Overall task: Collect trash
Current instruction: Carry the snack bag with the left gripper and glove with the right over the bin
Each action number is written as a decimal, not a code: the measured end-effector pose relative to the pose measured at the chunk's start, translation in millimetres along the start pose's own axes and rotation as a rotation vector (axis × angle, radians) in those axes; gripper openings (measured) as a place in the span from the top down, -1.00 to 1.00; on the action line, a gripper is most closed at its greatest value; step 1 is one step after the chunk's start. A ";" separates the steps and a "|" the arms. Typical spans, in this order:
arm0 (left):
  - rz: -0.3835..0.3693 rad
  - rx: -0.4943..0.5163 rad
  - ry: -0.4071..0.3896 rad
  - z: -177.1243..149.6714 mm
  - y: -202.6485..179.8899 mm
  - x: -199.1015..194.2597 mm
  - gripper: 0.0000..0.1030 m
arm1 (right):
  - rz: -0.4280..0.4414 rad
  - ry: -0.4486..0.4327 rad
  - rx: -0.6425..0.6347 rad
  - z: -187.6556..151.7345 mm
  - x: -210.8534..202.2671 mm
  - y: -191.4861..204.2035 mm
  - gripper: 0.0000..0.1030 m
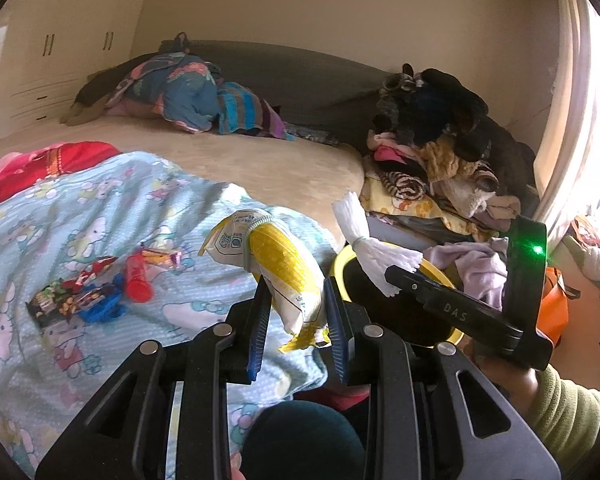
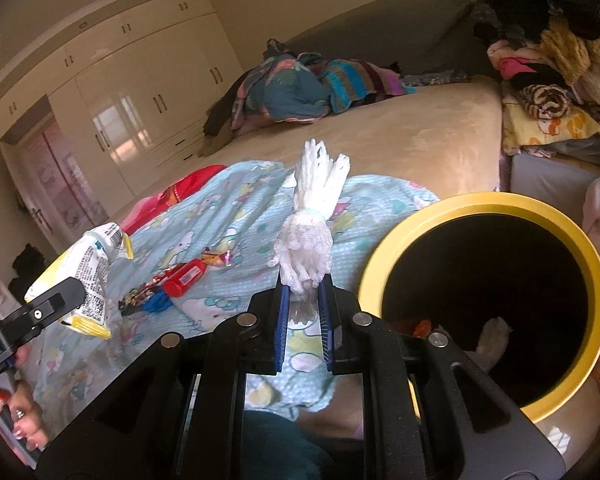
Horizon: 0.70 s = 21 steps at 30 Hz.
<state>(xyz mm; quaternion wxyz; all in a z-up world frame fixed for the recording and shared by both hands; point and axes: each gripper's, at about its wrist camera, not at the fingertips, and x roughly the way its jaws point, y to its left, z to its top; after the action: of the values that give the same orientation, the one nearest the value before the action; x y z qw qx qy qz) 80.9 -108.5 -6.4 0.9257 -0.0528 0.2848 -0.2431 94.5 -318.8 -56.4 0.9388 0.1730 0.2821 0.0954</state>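
The left gripper [image 1: 298, 312] pinches a yellow snack bag [image 1: 276, 268]; the right gripper [image 2: 305, 296] clamps white foam netting [image 2: 306, 236], yellow-rimmed bin [image 2: 572, 240] just right.

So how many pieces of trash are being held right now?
2: a yellow packet in the left gripper, a white wad in the right gripper. More wrappers lie on the bed.

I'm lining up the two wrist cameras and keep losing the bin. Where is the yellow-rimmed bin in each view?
Left wrist view: the yellow-rimmed bin sits right of centre, mostly hidden behind the right gripper and its white netting.
Right wrist view: it fills the lower right, its dark opening facing the camera.
Shared landmark: the red tube on the light blue blanket.
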 end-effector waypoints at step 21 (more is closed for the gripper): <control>-0.106 0.087 0.061 -2.6 -52.4 47.4 0.50 | -0.151 -0.036 0.147 3.3 -13.9 -72.0 0.82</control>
<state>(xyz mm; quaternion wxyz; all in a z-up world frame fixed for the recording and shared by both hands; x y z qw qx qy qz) 91.6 -177.1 -20.0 0.9038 -0.0202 0.2990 -0.3056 90.8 -389.9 -74.2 0.9331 0.2214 0.2835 0.0001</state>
